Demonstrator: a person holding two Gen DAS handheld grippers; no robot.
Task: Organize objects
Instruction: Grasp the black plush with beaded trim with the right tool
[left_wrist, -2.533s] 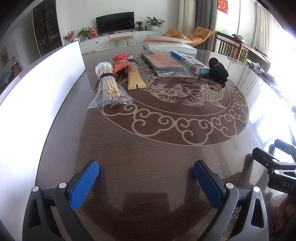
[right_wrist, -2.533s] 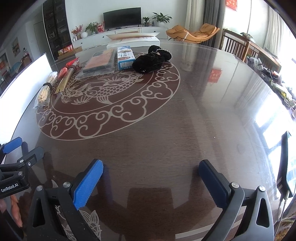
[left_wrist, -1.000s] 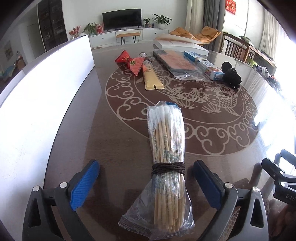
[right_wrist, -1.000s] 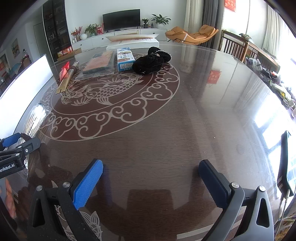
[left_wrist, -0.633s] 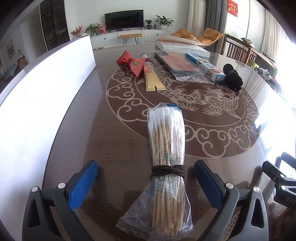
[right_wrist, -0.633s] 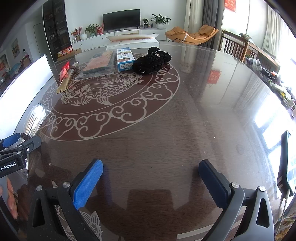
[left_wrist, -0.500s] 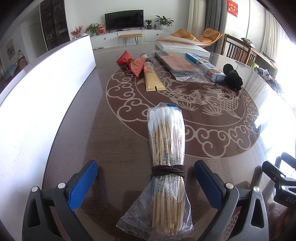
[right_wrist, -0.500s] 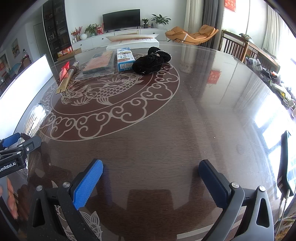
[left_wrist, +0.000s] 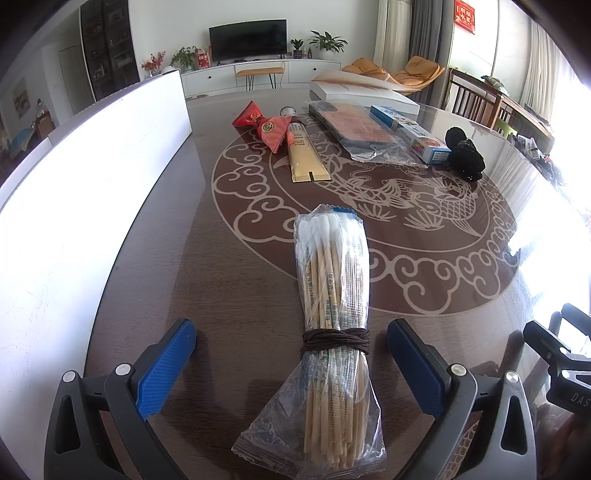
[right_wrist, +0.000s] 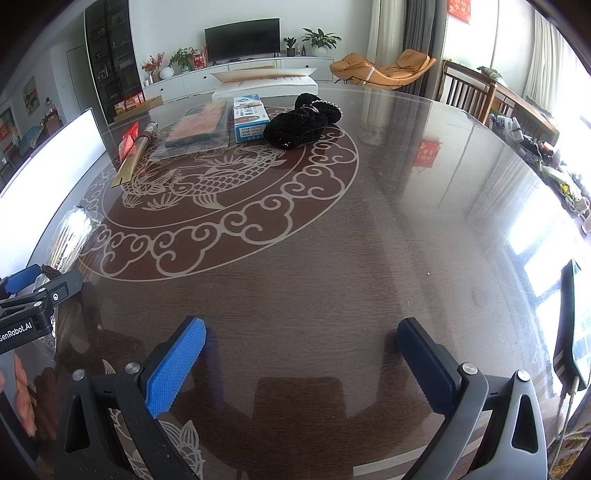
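A plastic bag of cotton swabs (left_wrist: 334, 317), tied with a dark band, lies on the dark round table (left_wrist: 236, 280) between the wide-open jaws of my left gripper (left_wrist: 291, 360); neither pad touches it. It also shows at the left edge of the right wrist view (right_wrist: 70, 236). My right gripper (right_wrist: 301, 354) is open and empty over bare table near the front edge. Farther back lie a red packet (left_wrist: 269, 123), a yellow tube (left_wrist: 304, 155), a flat wrapped package (left_wrist: 360, 129), a blue-white box (left_wrist: 410, 133) and a black cloth item (left_wrist: 465, 155).
A tall white board (left_wrist: 74, 192) stands along the table's left side. A large white box (left_wrist: 362, 90) sits at the table's far edge. A phone (right_wrist: 574, 325) stands at the right edge. Chairs and a TV unit are behind the table.
The swab bag, far back on the left 2.5 s ago, lay between my left gripper's jaws by 1 s ago. Since then nothing has visibly moved. The right gripper has stayed still.
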